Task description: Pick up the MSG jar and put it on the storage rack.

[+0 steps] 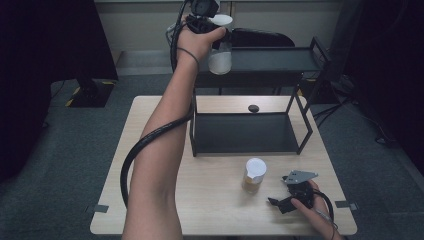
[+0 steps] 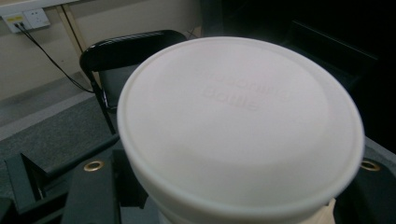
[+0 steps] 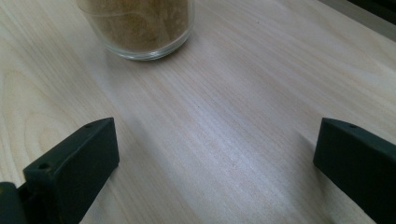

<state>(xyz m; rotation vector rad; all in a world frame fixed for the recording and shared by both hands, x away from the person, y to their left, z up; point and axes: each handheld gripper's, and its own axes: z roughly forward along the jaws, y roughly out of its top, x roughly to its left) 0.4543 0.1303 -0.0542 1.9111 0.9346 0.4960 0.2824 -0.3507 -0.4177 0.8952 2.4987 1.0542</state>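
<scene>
Two tools: left tool (image 1: pixel 212 31) grips a white-lidded jar (image 1: pixel 220 52), jaws hidden; right tool (image 1: pixel 295 192) open.

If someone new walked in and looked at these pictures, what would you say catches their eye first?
First, the left tongs, raised high at the far end of the table and shut on a white-lidded jar of white powder above the black shelf's upper tier. Next, a second jar with brownish powder standing on the wooden table, with the right tongs resting open beside it.
</scene>
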